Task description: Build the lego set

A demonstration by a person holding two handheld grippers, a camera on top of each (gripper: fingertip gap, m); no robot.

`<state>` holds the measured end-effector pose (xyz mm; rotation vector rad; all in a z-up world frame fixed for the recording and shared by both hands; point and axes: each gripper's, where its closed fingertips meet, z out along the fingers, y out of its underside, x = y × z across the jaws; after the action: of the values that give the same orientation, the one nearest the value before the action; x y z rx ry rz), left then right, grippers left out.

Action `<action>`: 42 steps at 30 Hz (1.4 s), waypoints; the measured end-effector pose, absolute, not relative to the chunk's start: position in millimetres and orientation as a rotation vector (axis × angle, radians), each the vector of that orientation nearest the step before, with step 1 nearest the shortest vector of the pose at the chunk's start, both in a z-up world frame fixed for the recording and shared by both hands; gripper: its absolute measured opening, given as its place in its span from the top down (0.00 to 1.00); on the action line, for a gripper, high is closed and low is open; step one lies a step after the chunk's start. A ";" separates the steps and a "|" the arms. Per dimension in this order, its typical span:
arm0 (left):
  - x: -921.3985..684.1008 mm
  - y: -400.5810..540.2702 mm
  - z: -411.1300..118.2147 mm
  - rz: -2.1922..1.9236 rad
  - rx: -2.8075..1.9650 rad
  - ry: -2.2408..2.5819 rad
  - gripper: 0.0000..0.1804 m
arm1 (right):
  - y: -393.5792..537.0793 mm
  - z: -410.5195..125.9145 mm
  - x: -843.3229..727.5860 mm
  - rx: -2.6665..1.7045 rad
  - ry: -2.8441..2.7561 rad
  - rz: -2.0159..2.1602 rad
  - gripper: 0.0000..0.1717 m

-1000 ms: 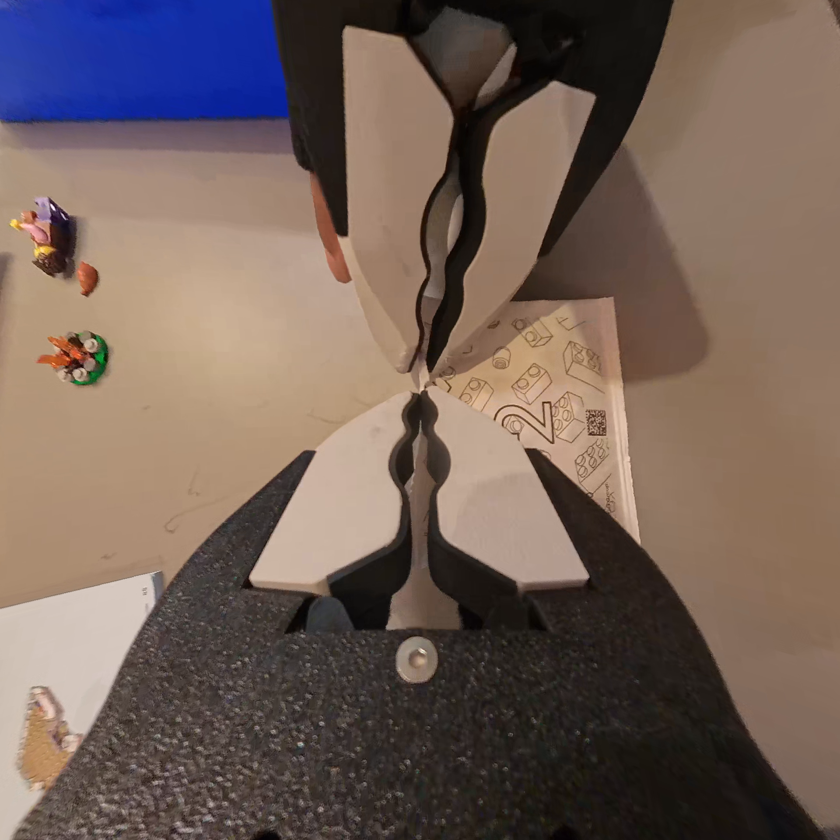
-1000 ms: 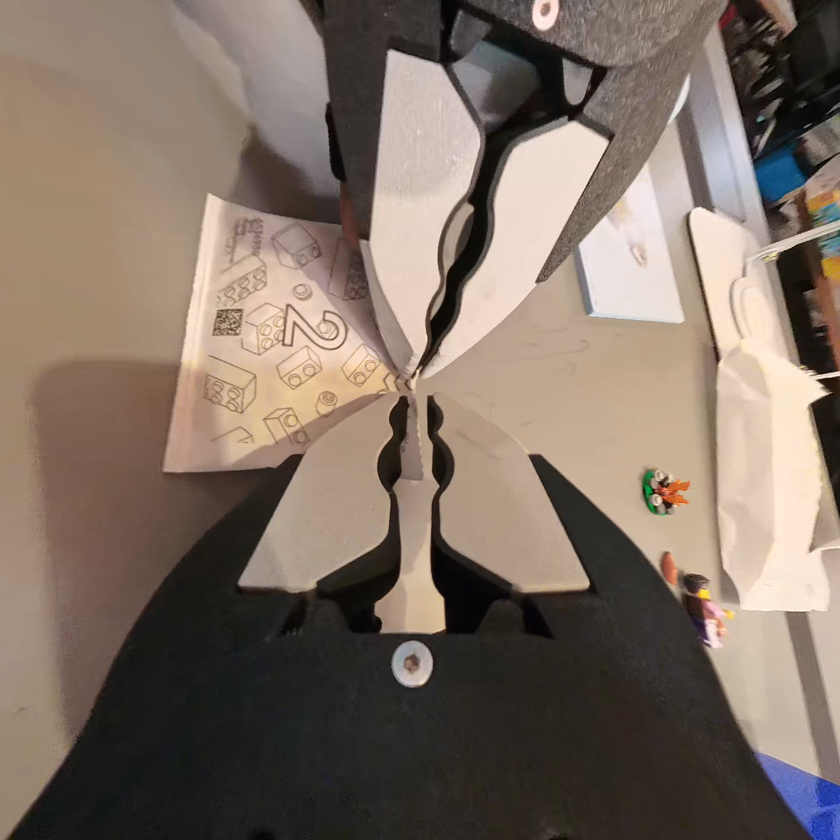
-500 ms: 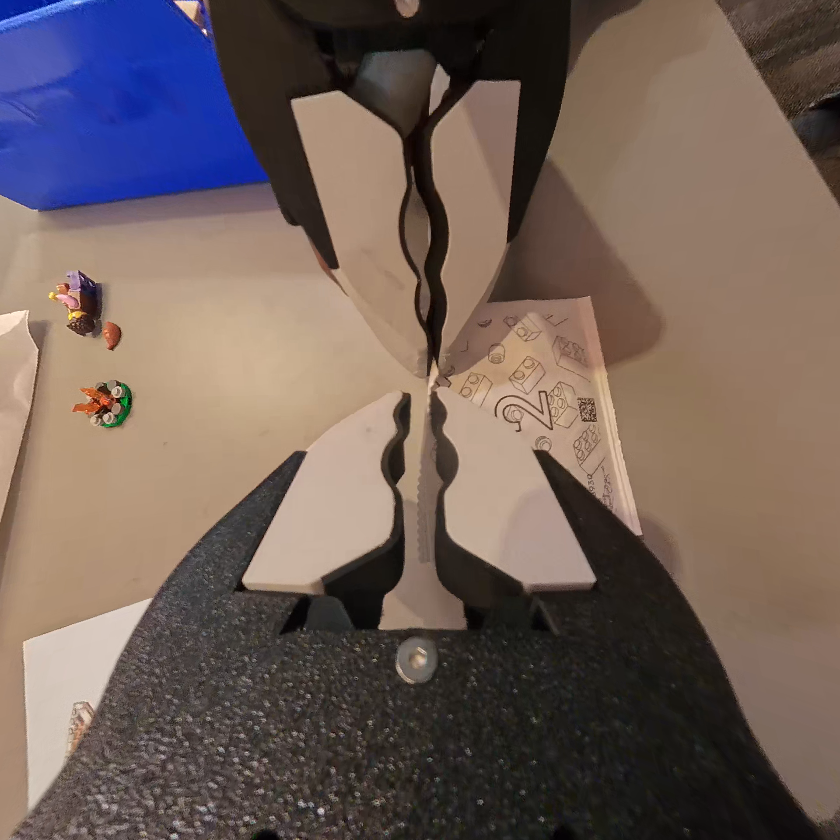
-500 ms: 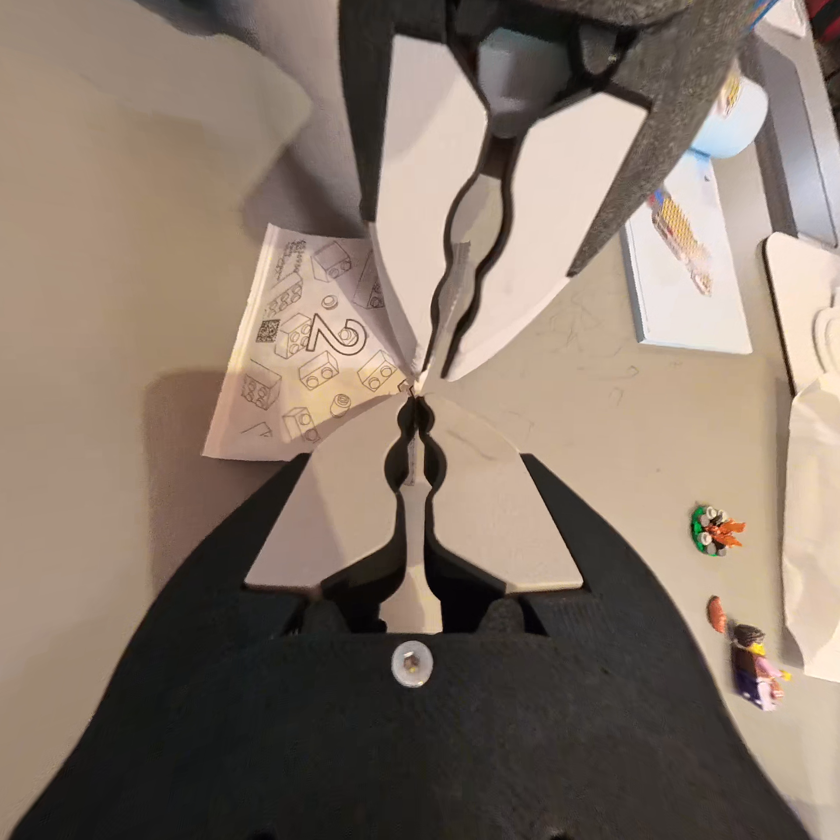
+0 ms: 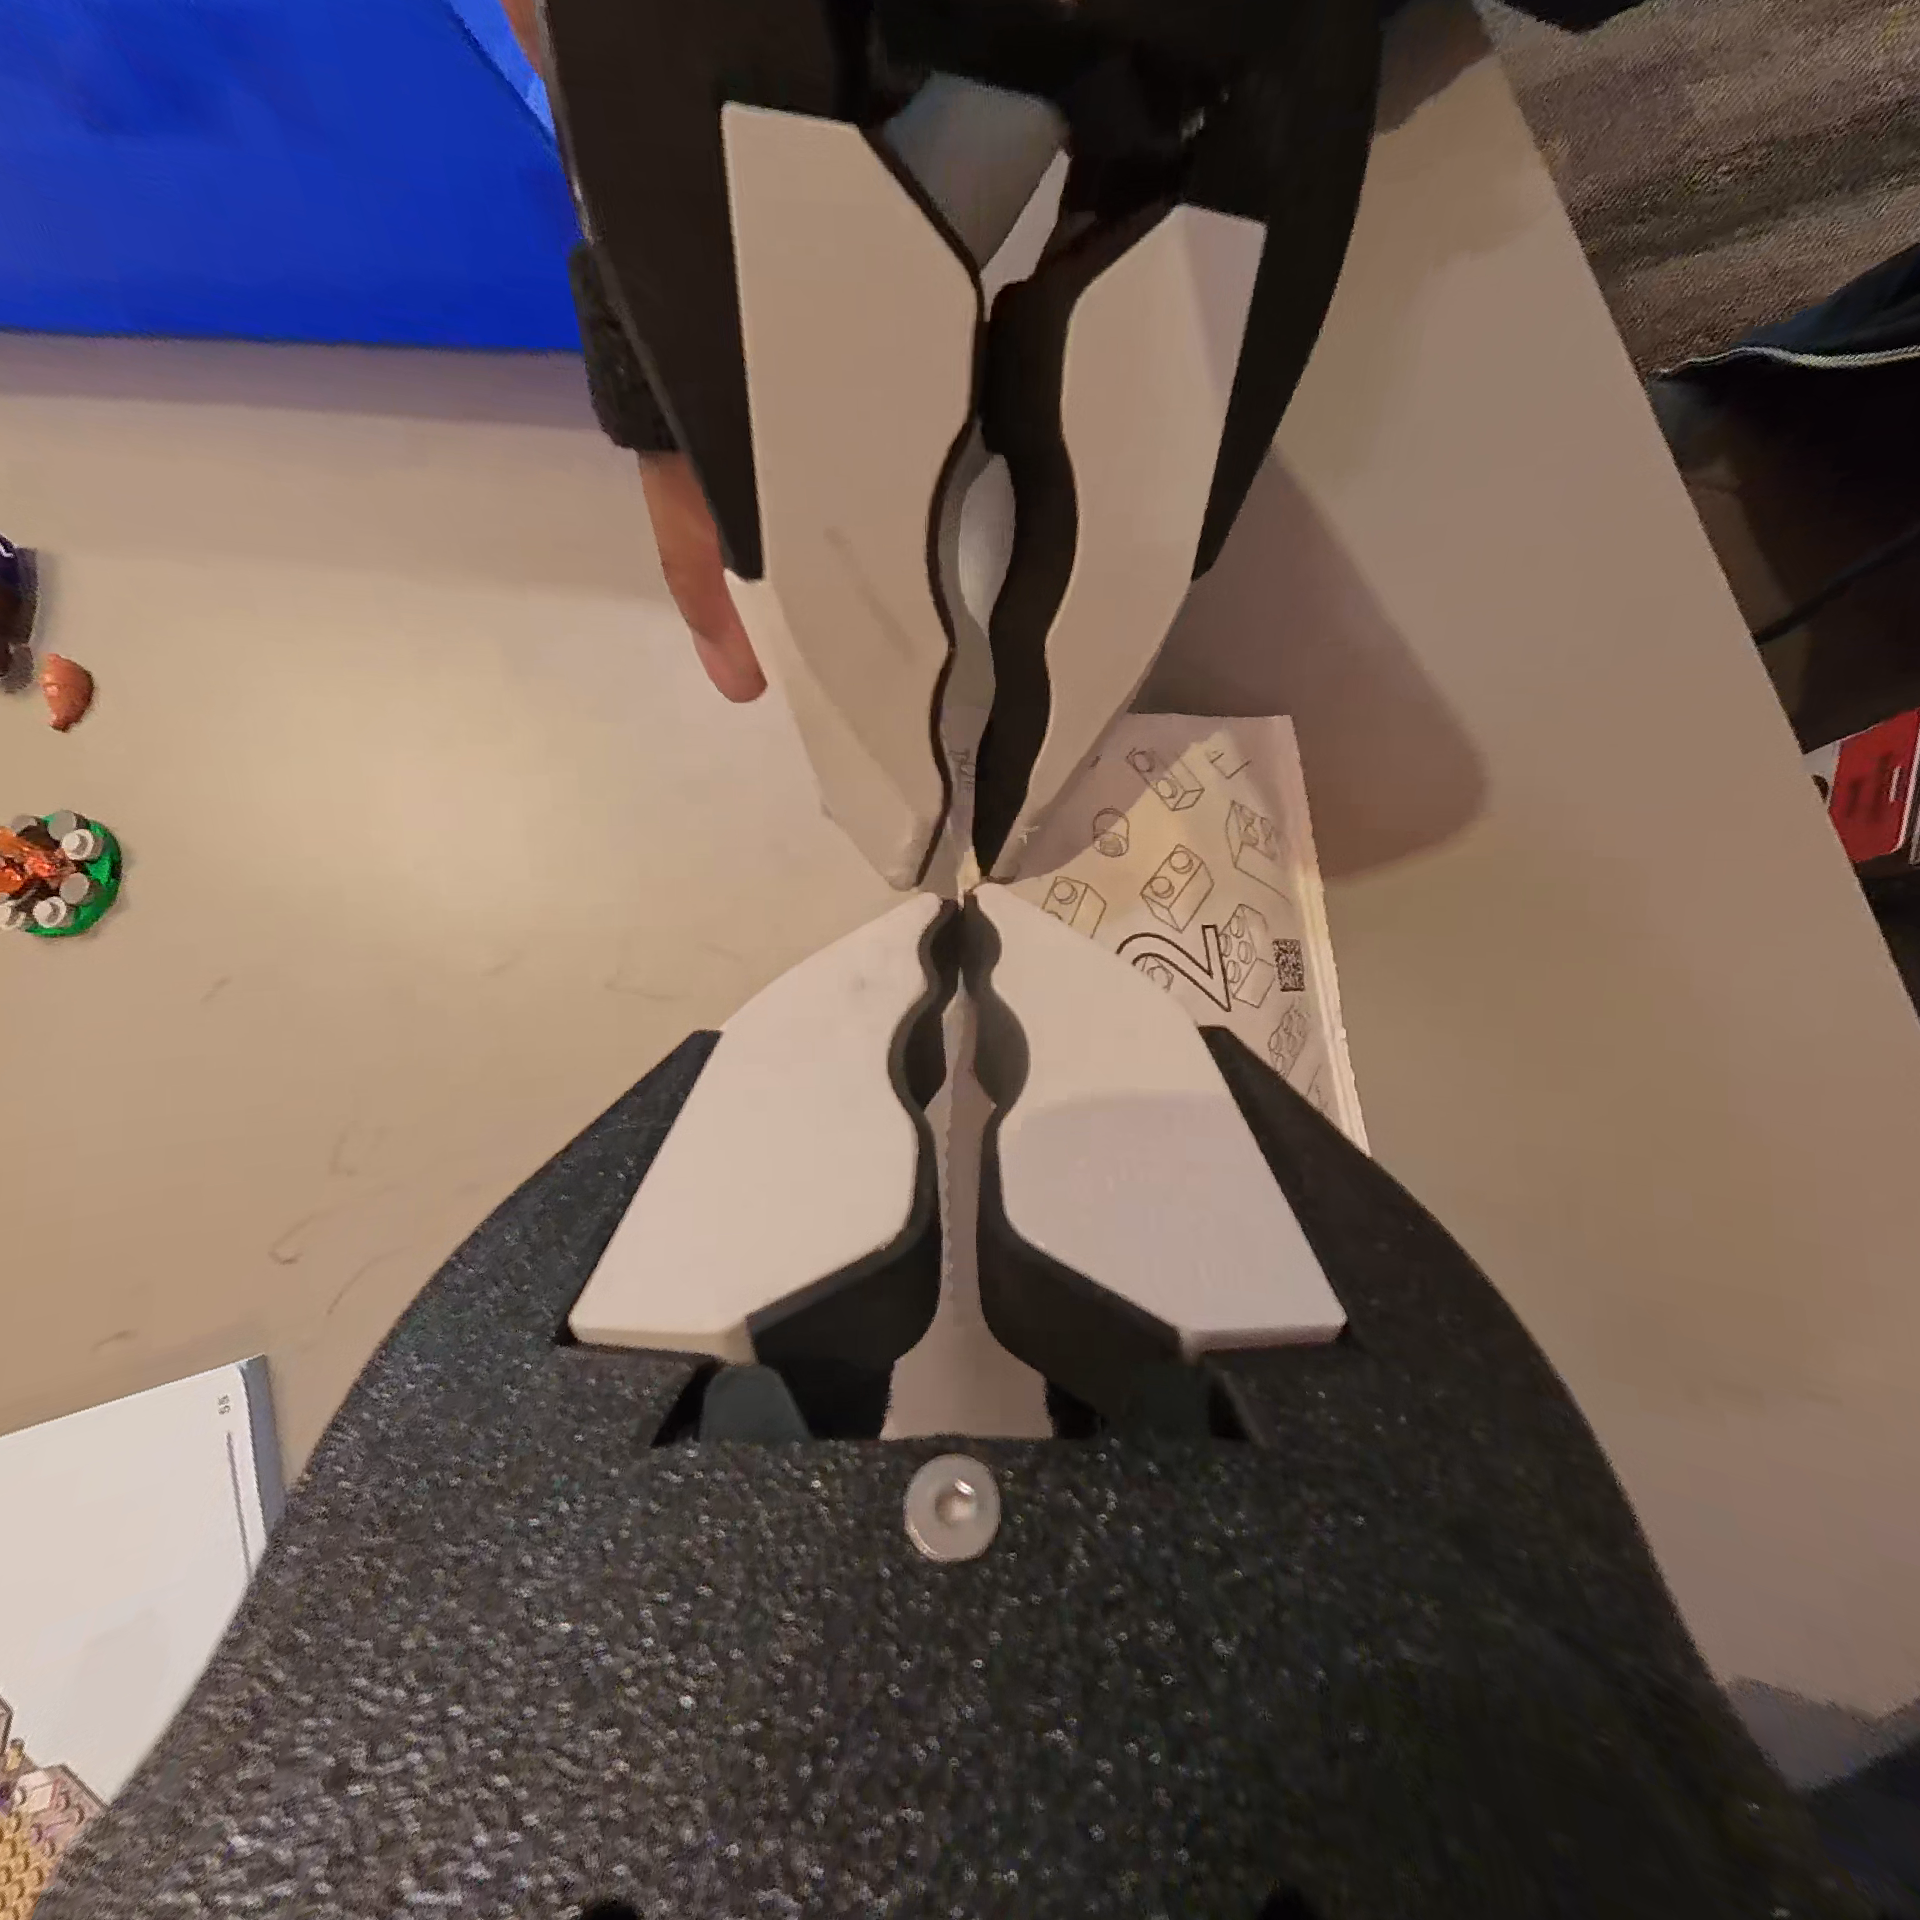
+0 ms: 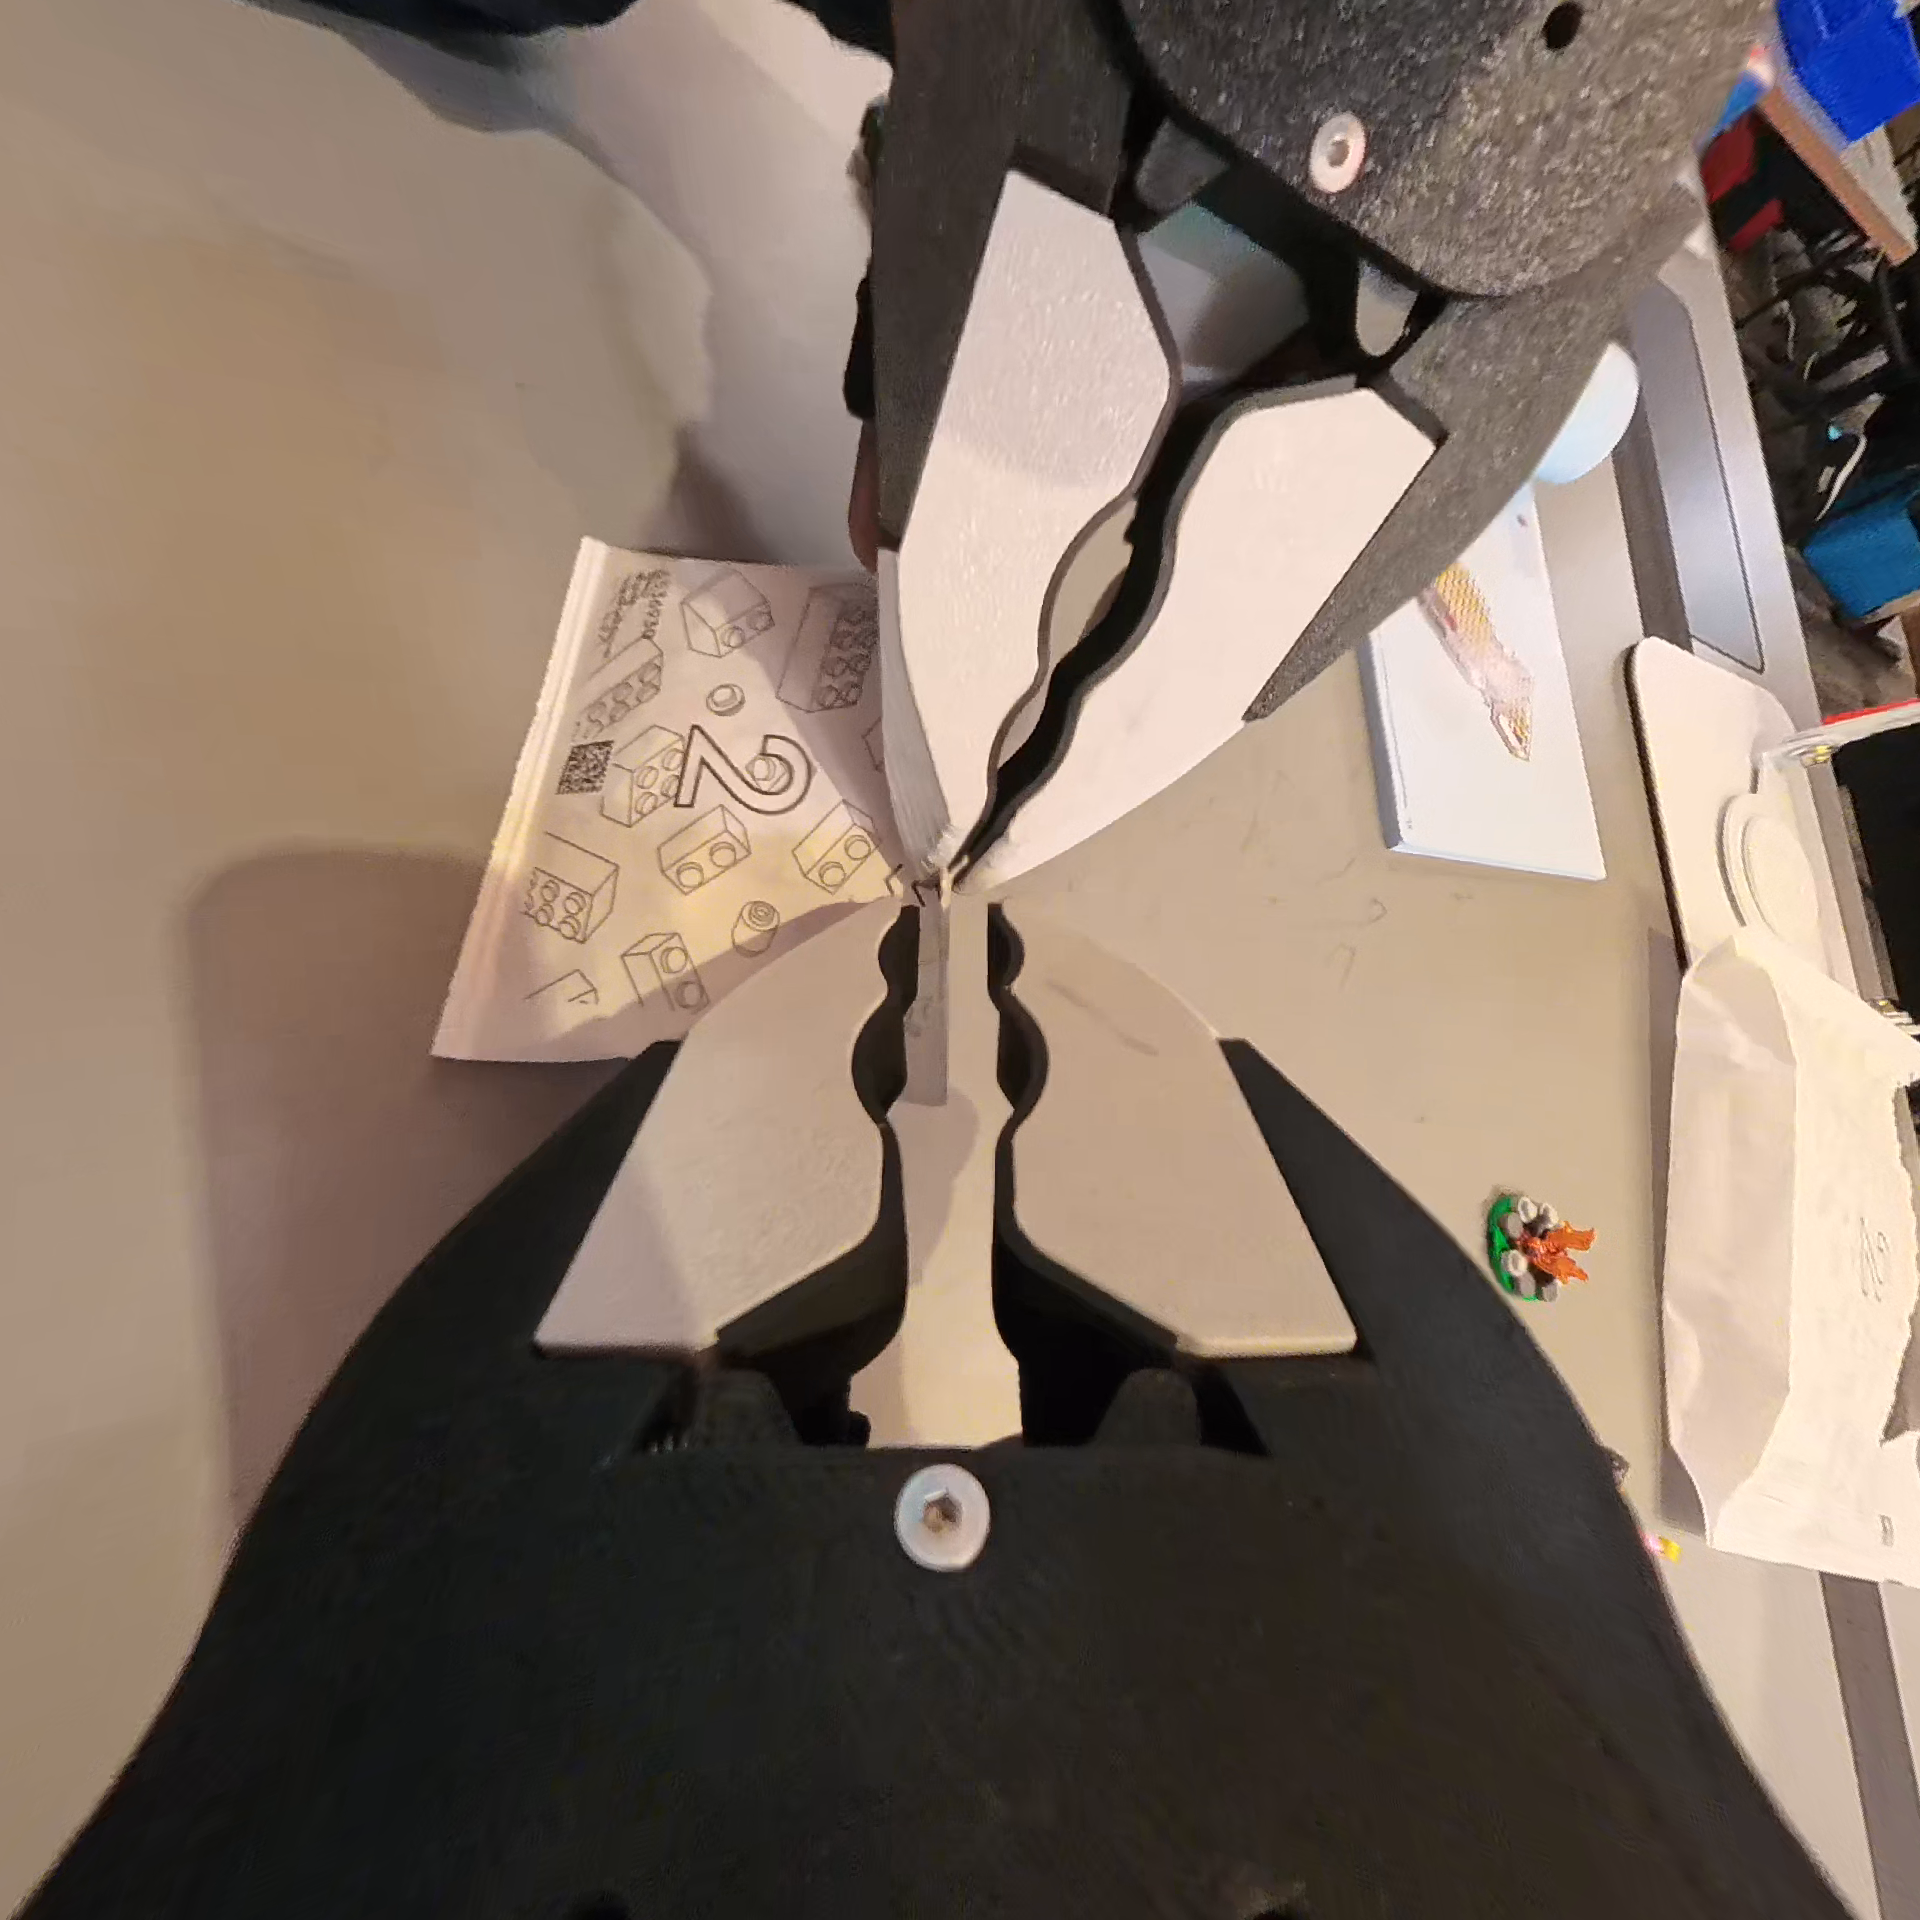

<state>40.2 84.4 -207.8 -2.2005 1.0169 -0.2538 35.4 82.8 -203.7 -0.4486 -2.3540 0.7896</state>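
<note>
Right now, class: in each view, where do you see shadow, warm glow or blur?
Left wrist view: gripper shadow right of the paper bag, warm glow on its print, blue bin soft. Right wrist view: shadow left of the bag, background shelves blurred.

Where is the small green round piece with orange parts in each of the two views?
Left wrist view: the green piece lies at the left edge, at mid height.
Right wrist view: it lies right of centre, lower down, beside a white bag.
Shared landmark: the printed paper bag at the tool tips.

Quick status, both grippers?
Left gripper: shut on white paper bag printed with brick drawings.
Right gripper: open, bag edge between fingers.
</note>
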 end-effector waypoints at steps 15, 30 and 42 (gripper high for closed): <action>38.8 90.9 -204.1 -0.882 -2.100 0.614 1.00 | 88.6 -199.8 27.1 -0.057 -2.051 0.433 1.00; 32.5 90.7 -201.9 -0.909 -2.078 0.589 1.00 | 79.2 -190.6 49.7 0.082 -1.976 0.505 1.00; 28.1 90.0 -200.8 -0.879 -2.065 0.600 1.00 | 88.5 -186.4 58.9 0.074 -1.954 0.534 1.00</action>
<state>28.1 90.0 -200.8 -2.0652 0.5995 -0.8789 58.9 88.5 -186.4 0.0738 -1.9538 0.5342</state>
